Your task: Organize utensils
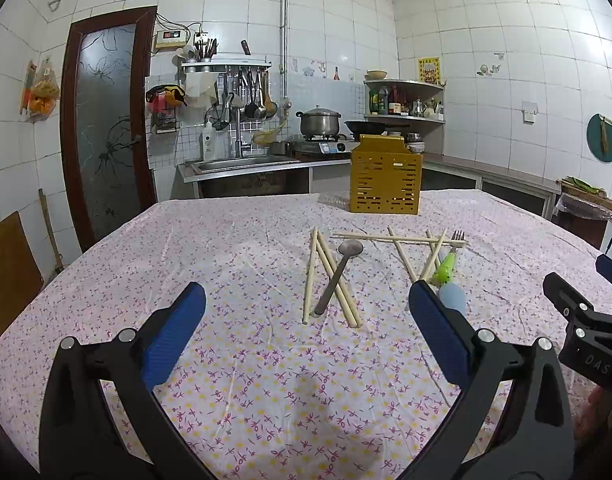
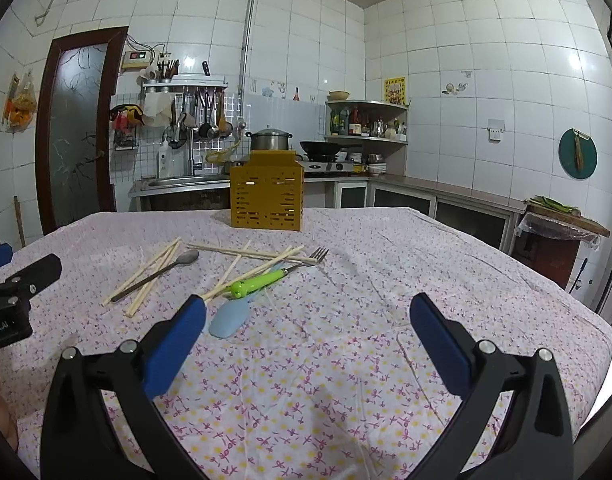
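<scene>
Nothing is picked up yet — the left gripper (image 1: pixel 308 312) and right gripper (image 2: pixel 308 320) are both wide and hold nothing. Chopsticks (image 1: pixel 326 276), spoon (image 1: pixel 340 268) and fork (image 2: pixel 306 262) lie on the table (image 2: pixel 426 280); next, grab one for the yellow box (image 1: pixel 385 180).

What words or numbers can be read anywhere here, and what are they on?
"DAS": on the right gripper, seen from the left wrist.
"Robot.AI", its start cut off: on the left gripper, seen from the right wrist.
Red digits on the wall display: too blurred to read.
Yellow poster: print too small.
Bottle labels on the shelf: too small.
</scene>
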The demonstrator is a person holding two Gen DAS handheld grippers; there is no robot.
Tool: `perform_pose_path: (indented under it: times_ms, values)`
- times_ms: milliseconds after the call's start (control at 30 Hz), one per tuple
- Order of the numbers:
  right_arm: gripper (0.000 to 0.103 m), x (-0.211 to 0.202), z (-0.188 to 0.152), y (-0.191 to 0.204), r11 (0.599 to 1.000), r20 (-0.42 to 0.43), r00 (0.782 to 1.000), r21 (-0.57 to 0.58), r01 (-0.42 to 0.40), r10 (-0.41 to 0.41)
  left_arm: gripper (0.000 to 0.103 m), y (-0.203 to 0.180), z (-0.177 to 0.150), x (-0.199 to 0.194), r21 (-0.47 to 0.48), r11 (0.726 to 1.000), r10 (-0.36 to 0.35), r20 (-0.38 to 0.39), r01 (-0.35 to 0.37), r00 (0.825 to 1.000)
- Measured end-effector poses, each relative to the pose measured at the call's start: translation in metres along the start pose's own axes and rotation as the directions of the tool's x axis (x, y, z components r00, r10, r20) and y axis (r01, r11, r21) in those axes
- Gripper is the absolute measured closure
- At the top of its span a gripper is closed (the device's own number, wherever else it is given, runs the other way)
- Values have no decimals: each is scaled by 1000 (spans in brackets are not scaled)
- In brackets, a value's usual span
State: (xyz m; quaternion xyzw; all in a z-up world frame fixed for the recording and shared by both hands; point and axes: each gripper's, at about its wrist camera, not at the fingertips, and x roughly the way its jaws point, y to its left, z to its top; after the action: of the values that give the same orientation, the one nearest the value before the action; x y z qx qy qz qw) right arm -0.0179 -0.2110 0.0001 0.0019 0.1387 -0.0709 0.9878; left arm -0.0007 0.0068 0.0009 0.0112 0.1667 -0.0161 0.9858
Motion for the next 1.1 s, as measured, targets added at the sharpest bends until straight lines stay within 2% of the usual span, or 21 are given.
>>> perform_pose_path:
  times_ms: [400, 1100]
  values:
    - [4, -2, -2, 0, 1000, 25, 1000, 7, -4, 4, 5, 1, 0, -5, -11, 1000, -14, 24, 14, 1000]
    - [4, -3, -3, -1, 1000, 25, 1000, 10, -2, 2, 5, 2, -2, -4, -14, 1000, -17, 19, 17, 1000]
